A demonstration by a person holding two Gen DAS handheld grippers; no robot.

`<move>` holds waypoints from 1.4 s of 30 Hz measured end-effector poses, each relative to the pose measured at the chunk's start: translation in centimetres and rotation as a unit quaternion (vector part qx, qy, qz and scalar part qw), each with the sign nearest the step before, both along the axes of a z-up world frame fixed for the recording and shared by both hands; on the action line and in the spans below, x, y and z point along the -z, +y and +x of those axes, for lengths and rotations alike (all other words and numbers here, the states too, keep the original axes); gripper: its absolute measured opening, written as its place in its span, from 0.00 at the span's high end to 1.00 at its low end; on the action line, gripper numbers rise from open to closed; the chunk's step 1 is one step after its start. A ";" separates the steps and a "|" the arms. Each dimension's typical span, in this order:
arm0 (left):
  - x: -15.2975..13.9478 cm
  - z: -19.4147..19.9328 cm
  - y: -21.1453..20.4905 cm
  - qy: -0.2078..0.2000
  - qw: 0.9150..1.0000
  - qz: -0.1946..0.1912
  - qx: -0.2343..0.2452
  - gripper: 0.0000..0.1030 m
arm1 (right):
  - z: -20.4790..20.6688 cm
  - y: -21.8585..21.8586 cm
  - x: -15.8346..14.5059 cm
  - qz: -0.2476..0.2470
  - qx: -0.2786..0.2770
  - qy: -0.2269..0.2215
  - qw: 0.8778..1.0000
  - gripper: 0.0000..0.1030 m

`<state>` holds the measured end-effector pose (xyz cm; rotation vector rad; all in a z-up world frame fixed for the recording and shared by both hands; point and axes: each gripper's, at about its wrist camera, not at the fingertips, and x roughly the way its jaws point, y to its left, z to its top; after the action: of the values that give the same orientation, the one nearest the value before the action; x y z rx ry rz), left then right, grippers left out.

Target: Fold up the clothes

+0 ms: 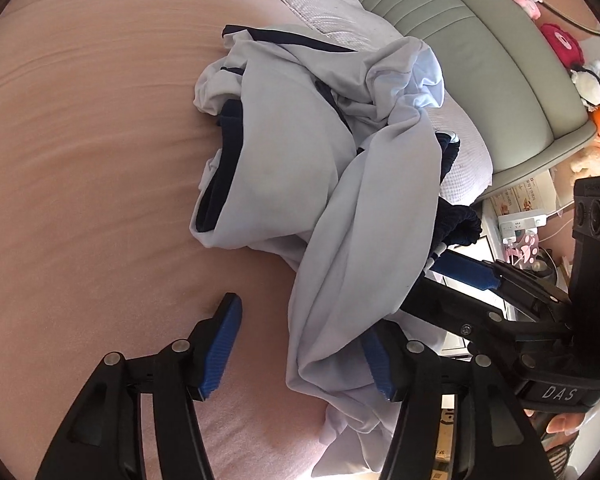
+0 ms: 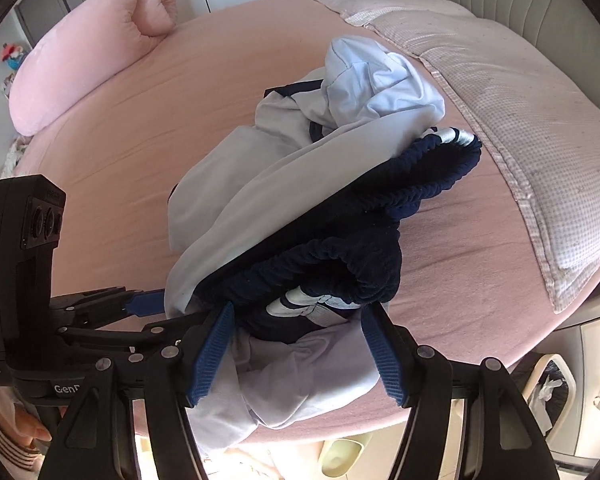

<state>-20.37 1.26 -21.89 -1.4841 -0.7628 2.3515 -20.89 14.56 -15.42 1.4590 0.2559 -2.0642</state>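
Note:
A crumpled light grey garment (image 1: 284,152) with navy trim lies in a heap on the pink bed (image 1: 80,160). It also shows in the right wrist view (image 2: 236,184), with its navy elastic waistband (image 2: 340,264) facing the camera. My left gripper (image 1: 300,344) is open, its jaws wide apart, with a fold of the grey cloth lying between them and over the right finger. My right gripper (image 2: 296,348) is open, its jaws on either side of the waistband end of the garment at the bed's near edge. The right gripper also shows at the right in the left wrist view (image 1: 460,276).
A checked pink quilt (image 2: 520,128) covers the bed's right side below a grey-green padded headboard (image 1: 480,60). A long pink pillow (image 2: 88,60) lies at the far left. Plush toys (image 1: 560,44) sit behind the headboard. A bedside shelf with a power strip (image 1: 520,224) stands beside the bed.

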 end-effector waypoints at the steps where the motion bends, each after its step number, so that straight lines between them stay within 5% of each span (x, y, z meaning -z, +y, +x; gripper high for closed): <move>1: 0.0 0.1 0.3 0.008 1.000 -0.008 0.011 0.46 | -0.5 0.4 0.2 -0.018 0.008 -0.025 0.999 0.36; 5: -0.4 0.6 2.5 0.038 0.997 -0.041 0.046 0.46 | -1.5 1.8 0.8 -0.068 0.040 -0.078 0.994 0.36; 10: -0.2 1.4 6.1 0.053 0.997 -0.030 0.054 0.48 | -0.5 0.1 1.6 -0.025 0.013 -0.067 0.997 0.35; 12: 0.0 1.9 7.7 0.049 0.997 -0.033 0.052 0.57 | 0.1 -1.0 1.7 0.002 -0.002 -0.045 0.999 0.35; 19: 0.7 -0.6 6.4 0.037 0.999 -0.004 0.020 0.71 | 0.8 -1.9 2.1 0.038 -0.039 -0.017 0.998 0.35; 27: -0.1 0.4 6.3 0.040 0.998 -0.047 0.031 0.75 | 0.3 0.3 2.3 0.020 -0.009 -0.022 1.000 0.35; 34: 0.4 1.9 2.8 0.025 1.000 -0.006 0.006 0.76 | 0.3 -1.0 3.2 0.039 0.024 -0.001 0.999 0.36; 38: 0.7 1.9 2.2 0.025 1.000 0.005 0.001 0.76 | -0.2 0.7 2.8 0.011 0.063 0.002 0.998 0.60; 42: 0.6 1.5 1.9 0.024 1.000 -0.007 0.004 0.79 | -0.5 2.0 2.2 0.012 0.085 0.011 0.996 0.71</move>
<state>-18.82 3.13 -22.51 -1.4274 -0.7293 2.3822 -21.37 16.53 -17.65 1.5209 0.1711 -2.2196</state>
